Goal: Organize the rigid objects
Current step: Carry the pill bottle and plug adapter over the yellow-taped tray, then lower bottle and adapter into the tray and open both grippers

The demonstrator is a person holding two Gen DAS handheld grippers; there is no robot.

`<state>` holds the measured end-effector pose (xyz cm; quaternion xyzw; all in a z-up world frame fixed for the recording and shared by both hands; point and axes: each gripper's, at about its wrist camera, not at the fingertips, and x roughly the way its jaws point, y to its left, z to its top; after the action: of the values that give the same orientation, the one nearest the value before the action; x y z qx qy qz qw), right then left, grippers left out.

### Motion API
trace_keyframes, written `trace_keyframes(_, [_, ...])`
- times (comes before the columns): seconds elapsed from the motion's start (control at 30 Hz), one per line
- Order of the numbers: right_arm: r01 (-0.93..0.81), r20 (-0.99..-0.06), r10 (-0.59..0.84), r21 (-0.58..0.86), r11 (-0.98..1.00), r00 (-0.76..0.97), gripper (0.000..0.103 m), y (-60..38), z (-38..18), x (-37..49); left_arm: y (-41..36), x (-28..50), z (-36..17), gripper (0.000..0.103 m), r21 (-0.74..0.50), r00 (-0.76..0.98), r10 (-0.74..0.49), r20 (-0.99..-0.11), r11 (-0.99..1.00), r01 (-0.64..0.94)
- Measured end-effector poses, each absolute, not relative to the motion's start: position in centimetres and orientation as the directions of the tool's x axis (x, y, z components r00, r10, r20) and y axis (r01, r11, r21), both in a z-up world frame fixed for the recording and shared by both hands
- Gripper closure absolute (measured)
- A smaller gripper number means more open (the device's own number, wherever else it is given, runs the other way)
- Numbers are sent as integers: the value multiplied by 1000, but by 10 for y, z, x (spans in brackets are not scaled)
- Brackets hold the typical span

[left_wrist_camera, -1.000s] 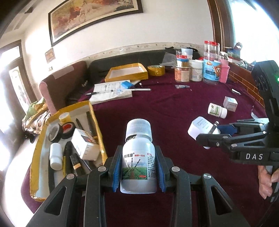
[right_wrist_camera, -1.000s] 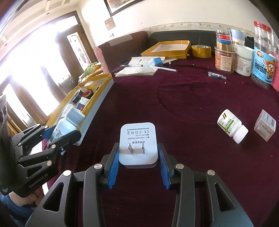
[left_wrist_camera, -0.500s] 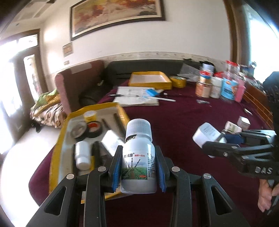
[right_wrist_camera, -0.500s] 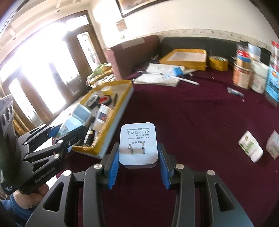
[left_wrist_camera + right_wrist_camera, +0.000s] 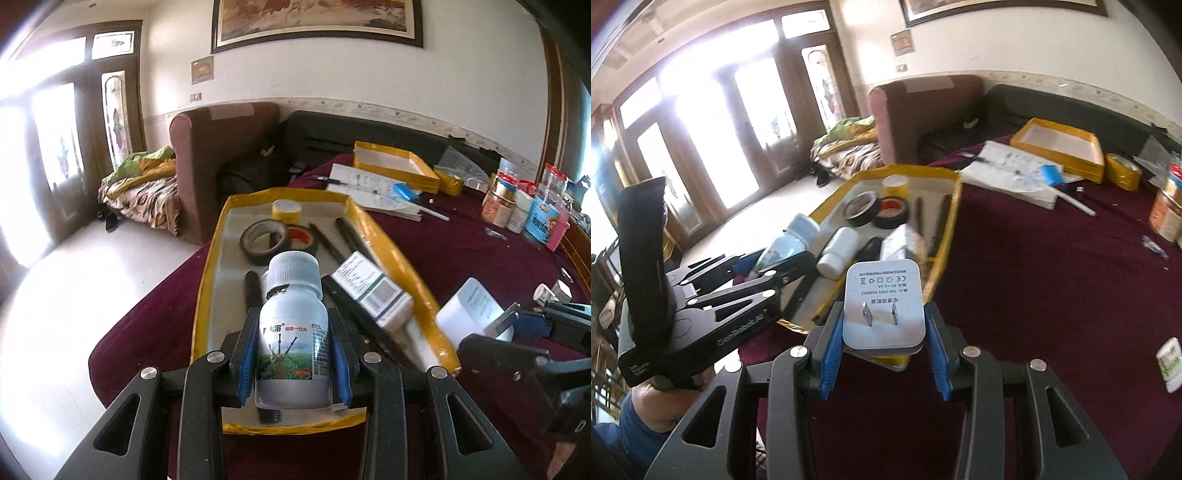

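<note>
left gripper is level, pointing forward over the near end of the yellow-rimmed tray, blue pads clamped on both sides of an upright white bottle with a ribbed cap. bottle label has chinese text over a green field picture, too small to read. from the right wrist view the left gripper body reads "genrobot.ai", with the holding hand below it.

right gripper sits to the right of the tray's near corner, pads gripping a white charger plug by its sides, two prongs facing the camera. plug face reads "100-240v 50/60hz" upside down, rest unclear.

ahead of the left gripper in the tray: white pill bottle lying down, small box, black pens, black tape roll, red-cored roll, yellow roll. beyond, on the maroon table: papers, second yellow tray, jars far right.
</note>
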<state>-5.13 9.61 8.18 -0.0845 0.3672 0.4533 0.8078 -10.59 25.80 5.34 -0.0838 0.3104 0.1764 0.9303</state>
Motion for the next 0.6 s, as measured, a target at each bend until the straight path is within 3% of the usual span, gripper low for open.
trace_keyframes(0.6, [-769,-736,644,282,573,210,63,153,40,-19,276,-85,28,67,-47,707,257,-659,924,-380])
